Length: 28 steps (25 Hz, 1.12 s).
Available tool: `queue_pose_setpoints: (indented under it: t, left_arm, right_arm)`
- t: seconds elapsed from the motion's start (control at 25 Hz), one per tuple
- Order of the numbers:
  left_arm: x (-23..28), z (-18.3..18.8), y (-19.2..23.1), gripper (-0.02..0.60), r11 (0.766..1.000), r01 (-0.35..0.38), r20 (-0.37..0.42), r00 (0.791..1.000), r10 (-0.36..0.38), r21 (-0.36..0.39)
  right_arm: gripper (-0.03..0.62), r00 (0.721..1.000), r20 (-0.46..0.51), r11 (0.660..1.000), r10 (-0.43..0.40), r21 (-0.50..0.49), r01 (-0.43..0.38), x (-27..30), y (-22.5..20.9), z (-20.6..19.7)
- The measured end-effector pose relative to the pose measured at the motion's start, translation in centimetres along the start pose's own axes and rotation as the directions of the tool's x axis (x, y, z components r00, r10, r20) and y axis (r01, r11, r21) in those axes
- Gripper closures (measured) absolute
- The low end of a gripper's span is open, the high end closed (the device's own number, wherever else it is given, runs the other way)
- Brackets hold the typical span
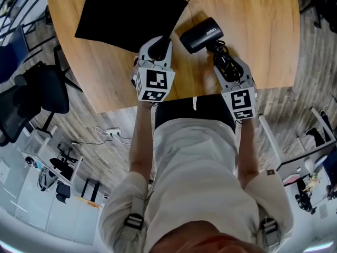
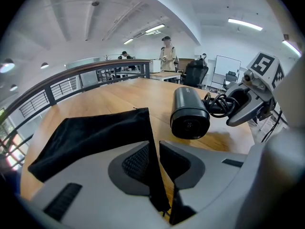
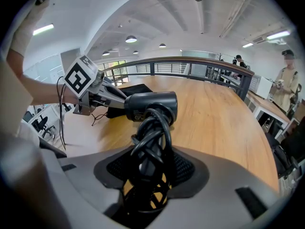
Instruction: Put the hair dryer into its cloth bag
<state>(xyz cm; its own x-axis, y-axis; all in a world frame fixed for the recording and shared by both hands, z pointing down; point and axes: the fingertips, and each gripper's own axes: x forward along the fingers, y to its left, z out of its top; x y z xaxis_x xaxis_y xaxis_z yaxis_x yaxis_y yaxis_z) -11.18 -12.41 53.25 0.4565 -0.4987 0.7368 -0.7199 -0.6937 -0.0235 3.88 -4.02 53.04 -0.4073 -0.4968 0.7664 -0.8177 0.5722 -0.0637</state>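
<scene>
Cloth bag (image 1: 126, 17): flat on table (image 1: 258, 20), far-left part, right corner reaching toward near edge.

Left gripper (image 2: 155, 159): at that corner, jaws almost together, pinching thin fold of bag fabric. Cannot tell if pinched edge is mouth.

Hair dryer (image 1: 201, 34): just right of bag, apart from it, barrel axis across table, round end facing bag and left gripper.

Right gripper (image 1: 225, 62): toward near edge, clamped on cord-wrapped handle.

Likely next: open mouth, push barrel leftward.

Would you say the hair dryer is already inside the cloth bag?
No, the hair dryer is outside the cloth bag, held by the right gripper.
</scene>
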Motion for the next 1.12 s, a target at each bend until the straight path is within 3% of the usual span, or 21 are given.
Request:
queue_pose_setpoints:
  t: [0.36,0.44,0.64,0.8,0.92,1.0,1.12]
  left_arm:
    - [0.7,-1.2,0.5,0.517,0.999,-0.026,-0.052,0.998,0.027,0.023]
    - [0.7,-1.3,0.6,0.559,0.999,-0.029,-0.052,0.998,0.030,0.022]
    - [0.6,-1.2,0.7,0.563,1.000,-0.009,-0.047,0.999,0.009,-0.001]
    - [0.0,-1.0,0.7,0.563,0.999,-0.039,-0.043,0.998,0.040,0.017]
    - [0.3,-1.4,0.8,0.549,0.999,-0.035,-0.058,0.998,0.036,0.017]
    - [0.4,-1.5,0.7,0.474,1.000,-0.024,-0.060,0.998,0.024,0.005]
    - [0.6,-1.9,0.7,0.472,1.000,-0.027,-0.081,0.996,0.028,0.010]
  right_arm:
    - [0.381,1.000,-0.003,1.000,0.002,-0.001,-0.002,-0.1,0.1,-0.1]
    - [0.381,1.000,-0.005,1.000,0.004,-0.004,-0.004,-0.1,0.1,-0.1]
    - [0.381,1.000,-0.003,1.000,0.006,-0.007,-0.006,-0.1,0.0,0.0]
    - [0.381,1.000,-0.002,1.000,0.009,-0.010,-0.009,-0.5,0.1,-0.2]
    - [0.381,1.000,-0.001,1.000,0.009,-0.012,-0.009,-0.5,0.1,-0.2]
    - [0.381,1.000,0.000,1.000,0.010,-0.013,-0.010,-0.4,0.1,-0.2]
    - [0.381,1.000,-0.003,1.000,0.010,-0.013,-0.010,-0.5,0.2,-0.3]
